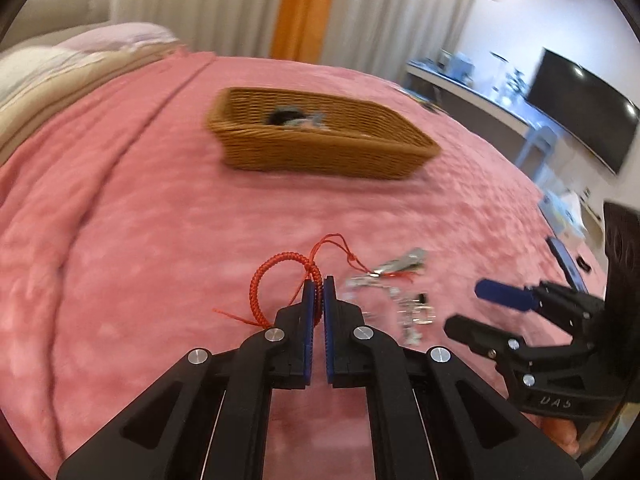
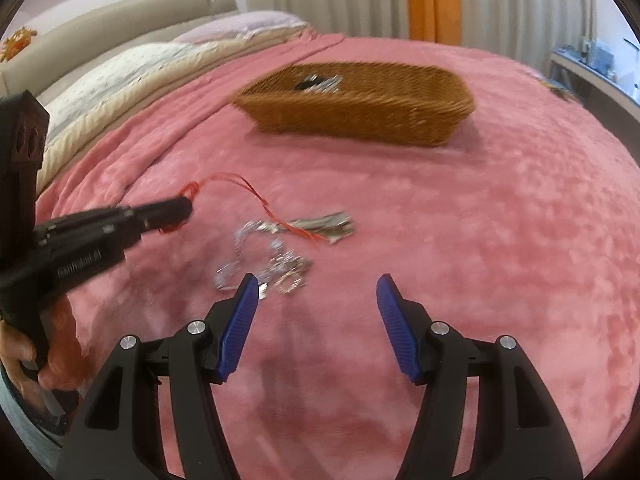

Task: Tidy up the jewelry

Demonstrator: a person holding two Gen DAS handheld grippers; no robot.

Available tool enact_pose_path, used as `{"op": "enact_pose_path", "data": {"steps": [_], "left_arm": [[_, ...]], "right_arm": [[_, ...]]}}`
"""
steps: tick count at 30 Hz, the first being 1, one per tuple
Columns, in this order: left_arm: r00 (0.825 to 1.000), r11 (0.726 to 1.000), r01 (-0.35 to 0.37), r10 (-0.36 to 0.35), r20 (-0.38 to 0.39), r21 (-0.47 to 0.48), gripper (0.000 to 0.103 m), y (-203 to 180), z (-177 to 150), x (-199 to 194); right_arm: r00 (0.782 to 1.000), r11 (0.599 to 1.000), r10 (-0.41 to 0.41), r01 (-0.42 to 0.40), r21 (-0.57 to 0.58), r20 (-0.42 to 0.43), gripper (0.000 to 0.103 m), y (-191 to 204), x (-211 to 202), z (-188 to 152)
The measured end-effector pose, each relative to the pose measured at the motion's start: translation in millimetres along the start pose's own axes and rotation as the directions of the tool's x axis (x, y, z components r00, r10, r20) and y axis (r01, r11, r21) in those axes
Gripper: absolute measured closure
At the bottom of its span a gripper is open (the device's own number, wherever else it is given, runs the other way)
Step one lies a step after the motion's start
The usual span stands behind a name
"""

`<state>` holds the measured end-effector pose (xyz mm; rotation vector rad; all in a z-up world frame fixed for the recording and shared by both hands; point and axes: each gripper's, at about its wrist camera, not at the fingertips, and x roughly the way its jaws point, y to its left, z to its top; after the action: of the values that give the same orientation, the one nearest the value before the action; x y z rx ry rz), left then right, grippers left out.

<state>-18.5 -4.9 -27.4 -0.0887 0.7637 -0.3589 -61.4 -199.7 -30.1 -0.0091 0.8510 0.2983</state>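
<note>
Left tool (image 1: 319, 280) clenched on a red braided cord bracelet (image 1: 262, 280), low centre of the left wrist view. Blue pads nearly together, the cord pinched between the tips. Bracelet loop standing out to the left of the tips, tightly coiled weave, thin loose red strings trailing up and right toward the silver pieces. In the right wrist view, same left tool (image 2: 182, 210) at mid left, only a bit of red cord (image 2: 240, 184) showing past its tip.

Right tool (image 2: 314, 294) released, blue pads wide apart, low centre of its own view, over the pink blanket (image 2: 500, 220) on the bed. In the left wrist view, right tool (image 1: 472, 308) at lower right, one blue pad visible.

Silver jewelry pile (image 2: 276, 260) lying on the blanket just above the right tool's left pad: tangled shiny chains and small clasps, blurred. Flat silver clips (image 1: 400, 266) beside them, a red string lying across.

Woven brown basket (image 1: 320, 136) upper centre, well apart from the pile, dark and pale items (image 1: 296, 118) inside, too blurred to name.
</note>
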Motion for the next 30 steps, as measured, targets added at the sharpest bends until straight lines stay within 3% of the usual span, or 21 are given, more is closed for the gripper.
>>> {"op": "enact_pose_path", "data": {"steps": [1, 3, 9, 13, 15, 19, 30], "left_arm": [[1.000, 1.000, -0.016, 0.016, 0.001, -0.022, 0.101, 9, 0, 0], [0.999, 0.998, -0.033, 0.033, -0.006, -0.053, 0.101, 19, -1, 3], [1.000, 0.997, -0.008, 0.007, -0.007, -0.082, 0.101, 28, -4, 10], [1.000, 0.996, 0.005, -0.006, -0.006, -0.085, 0.100, 30, -8, 12], [1.000, 0.996, 0.017, -0.017, -0.004, -0.091, 0.101, 32, -8, 12], [1.000, 0.996, 0.028, -0.028, 0.001, -0.086, 0.100, 32, -9, 11], [1.000, 0.998, 0.020, -0.021, -0.004, -0.059, 0.100, 27, -10, 13]], "right_arm": [[1.000, 1.000, -0.012, 0.012, -0.008, -0.019, 0.051, 4, 5, 1], [0.999, 1.000, -0.010, 0.009, -0.017, -0.049, 0.070, 7, 11, 2], [0.997, 1.000, -0.005, 0.005, 0.001, -0.081, 0.070, 9, 20, 6], [0.993, 0.998, -0.062, 0.059, -0.033, -0.101, 0.071, 18, 28, 12], [0.991, 0.994, -0.092, 0.086, -0.066, -0.097, 0.085, 22, 30, 12], [0.992, 0.996, -0.081, 0.077, -0.047, -0.095, 0.097, 12, 25, 10], [0.994, 0.999, -0.028, 0.032, 0.031, -0.104, 0.098, -12, 18, 5]]}}
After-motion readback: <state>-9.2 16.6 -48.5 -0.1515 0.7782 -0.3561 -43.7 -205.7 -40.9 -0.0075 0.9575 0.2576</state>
